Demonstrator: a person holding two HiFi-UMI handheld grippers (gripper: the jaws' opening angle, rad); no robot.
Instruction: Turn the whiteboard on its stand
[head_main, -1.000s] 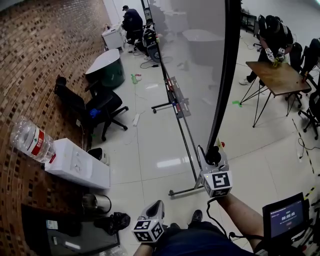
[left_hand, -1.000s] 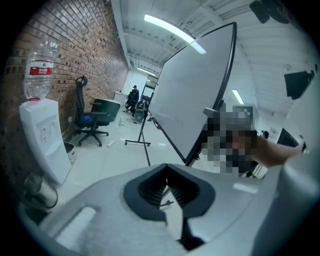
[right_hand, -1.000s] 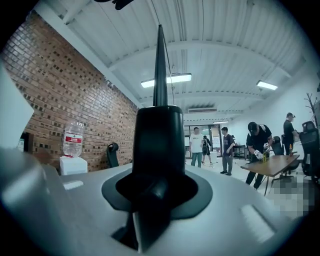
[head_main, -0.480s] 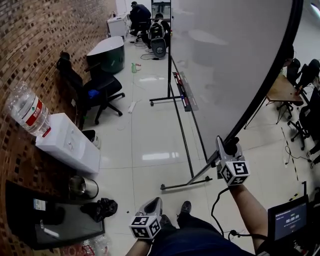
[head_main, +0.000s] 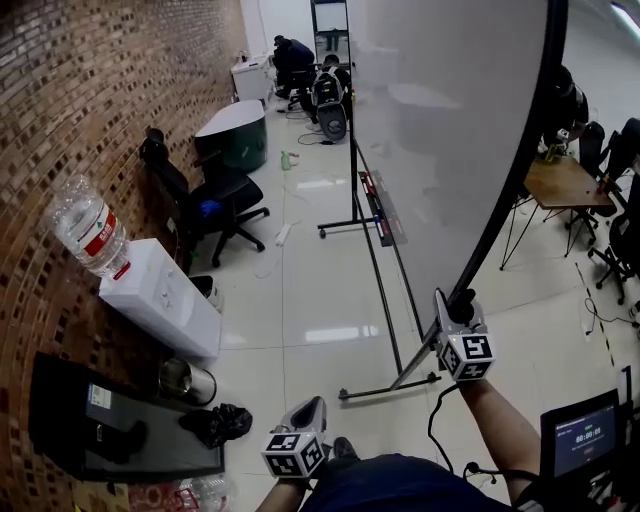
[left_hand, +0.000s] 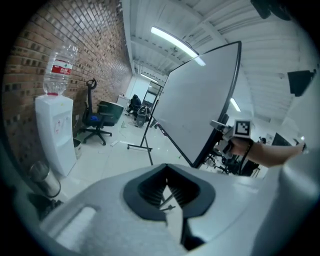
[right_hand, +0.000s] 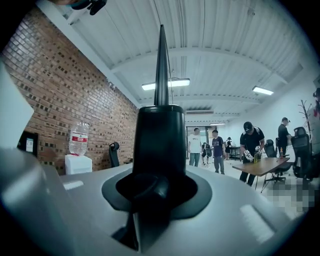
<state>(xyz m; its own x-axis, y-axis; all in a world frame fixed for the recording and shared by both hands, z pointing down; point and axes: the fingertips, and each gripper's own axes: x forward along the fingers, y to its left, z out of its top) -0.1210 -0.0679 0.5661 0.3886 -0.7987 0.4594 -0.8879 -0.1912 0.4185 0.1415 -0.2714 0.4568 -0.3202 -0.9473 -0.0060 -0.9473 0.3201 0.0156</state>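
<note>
The whiteboard (head_main: 440, 130) is a big pale panel in a black frame, tilted on its wheeled stand (head_main: 385, 385). My right gripper (head_main: 452, 305) is shut on the frame's lower edge (head_main: 490, 240). In the right gripper view that black edge (right_hand: 161, 125) rises straight up from between the jaws. The left gripper (head_main: 310, 412) hangs low near my lap, away from the board, shut with nothing in it. The left gripper view shows the board's face (left_hand: 200, 100) and the right gripper (left_hand: 225, 129) at its bottom corner.
Along the brick wall stand a water dispenser (head_main: 160, 300) with a bottle (head_main: 88, 235), an office chair (head_main: 205, 205), a metal bin (head_main: 185, 380) and a black bag (head_main: 220, 425). A wooden table (head_main: 565, 180) is to the right, with people around it.
The board has swung from nearly edge-on to showing its broad face. My right gripper stayed on the frame edge and shifted slightly right with it. The left gripper hardly moved.
</note>
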